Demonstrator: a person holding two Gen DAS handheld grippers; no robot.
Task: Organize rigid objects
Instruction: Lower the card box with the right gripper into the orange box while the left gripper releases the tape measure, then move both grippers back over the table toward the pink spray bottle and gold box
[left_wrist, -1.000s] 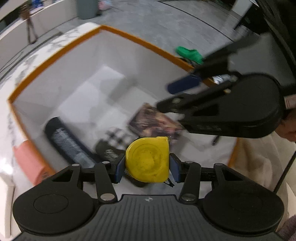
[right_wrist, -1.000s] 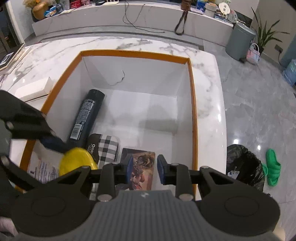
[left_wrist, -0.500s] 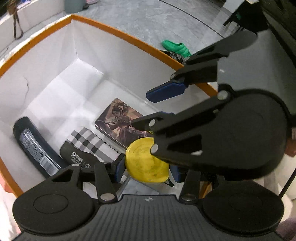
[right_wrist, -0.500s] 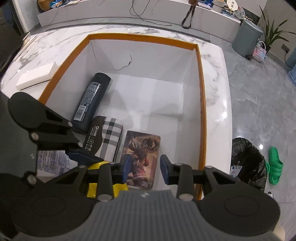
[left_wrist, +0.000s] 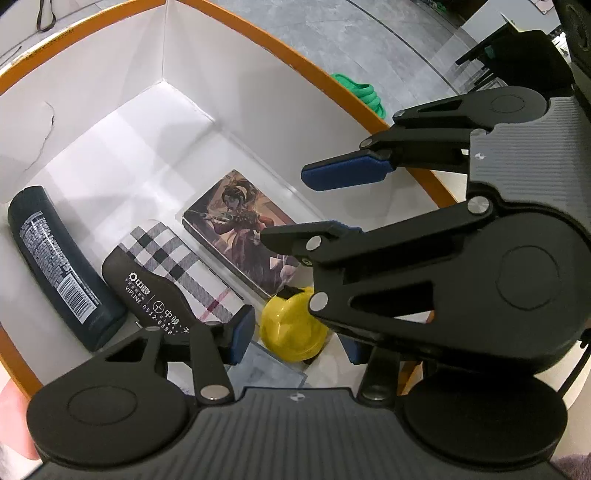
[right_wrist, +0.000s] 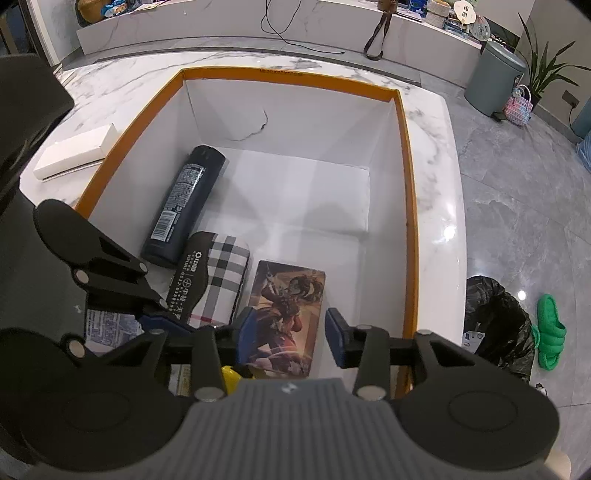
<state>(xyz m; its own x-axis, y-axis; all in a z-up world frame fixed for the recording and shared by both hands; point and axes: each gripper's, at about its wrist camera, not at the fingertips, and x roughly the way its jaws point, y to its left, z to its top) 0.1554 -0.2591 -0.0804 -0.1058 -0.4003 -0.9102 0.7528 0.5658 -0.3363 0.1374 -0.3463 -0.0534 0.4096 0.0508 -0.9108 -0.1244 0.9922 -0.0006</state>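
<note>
The jaws of the right gripper (right_wrist: 286, 338) had just been opening and stood partly apart with nothing between the pads, only the illustrated card box (right_wrist: 286, 314) lying flat on the floor of the box below them. The left gripper (left_wrist: 295, 334) had come lower into the orange-rimmed box (left_wrist: 258, 48) over the last second, its jaws half open and closed on the yellow tape measure (left_wrist: 293, 326), which now sat low in the near right part of the box, just beside the card box and close to the floor. That suggested the card box was already placed and released, and the tape measure was about to be set down next to it. Along the left wall lay the dark spray can (right_wrist: 183, 205), with the plaid glasses case (right_wrist: 216, 275) between it and the card box. The right gripper's body covered much of the tape measure in the left wrist view, so whether it already rested on the floor could not be told. A printed packet (right_wrist: 110, 325) showed only in part behind the left gripper.
</note>
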